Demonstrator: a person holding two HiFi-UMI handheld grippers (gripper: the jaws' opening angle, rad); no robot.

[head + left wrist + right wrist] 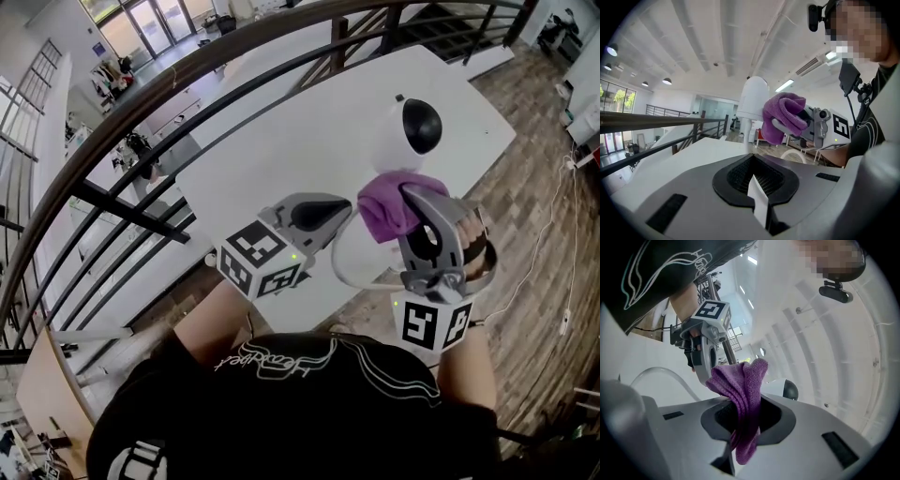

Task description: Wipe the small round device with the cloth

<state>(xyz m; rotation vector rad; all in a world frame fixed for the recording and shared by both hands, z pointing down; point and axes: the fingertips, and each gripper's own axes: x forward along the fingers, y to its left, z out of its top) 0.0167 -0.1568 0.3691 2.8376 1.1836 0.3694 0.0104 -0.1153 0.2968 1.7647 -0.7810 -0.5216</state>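
Head view: the small round device point(412, 131) stands on the white bench point(281, 150), just beyond the tip of the right claw point(412, 202).
Right claw: clamped on the purple cloth point(740, 385), which bunches out ahead of it.
Left claw point(757, 190): pinched together on a thin white strip point(758, 201), beside the right claw.
Handling: cloth soft and limp, best held at its fold. The device looks light and smooth and would probably slide if pushed.
Unclear: whether cloth touches device; whether the strip is its cable; device base hidden.
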